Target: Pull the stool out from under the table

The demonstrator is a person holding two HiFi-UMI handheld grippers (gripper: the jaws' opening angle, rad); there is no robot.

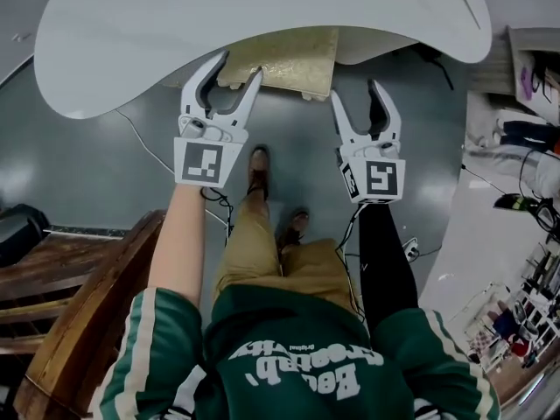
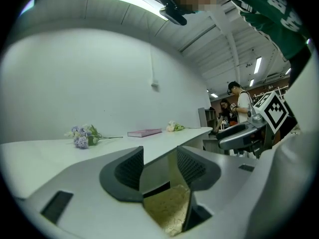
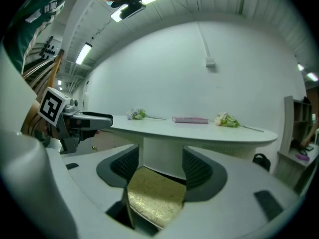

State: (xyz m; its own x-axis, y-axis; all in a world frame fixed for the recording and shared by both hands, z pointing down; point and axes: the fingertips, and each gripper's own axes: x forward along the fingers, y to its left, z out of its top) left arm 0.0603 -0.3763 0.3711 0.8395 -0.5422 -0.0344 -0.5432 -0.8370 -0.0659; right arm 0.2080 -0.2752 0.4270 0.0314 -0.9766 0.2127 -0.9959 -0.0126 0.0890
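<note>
The stool (image 1: 289,59) has a gold patterned cushion and stands partly under the white oval table (image 1: 175,24), its near edge sticking out. My left gripper (image 1: 238,68) hovers at the stool's left front corner with its jaws open and nothing between them. My right gripper (image 1: 357,93) is just right of the stool, also open and empty. In the left gripper view the cushion (image 2: 167,208) shows low between the jaws of the left gripper (image 2: 159,166). The right gripper view shows the cushion (image 3: 154,195) below the right gripper (image 3: 160,168), with the table's pedestal (image 3: 162,156) behind.
A wooden chair (image 1: 79,304) stands at my lower left, next to a black object (image 1: 17,230). Cables (image 1: 157,151) run over the grey floor. Shelves with clutter (image 1: 525,147) are on the right. Flowers (image 3: 137,114) and a pink book (image 3: 190,119) lie on the tabletop.
</note>
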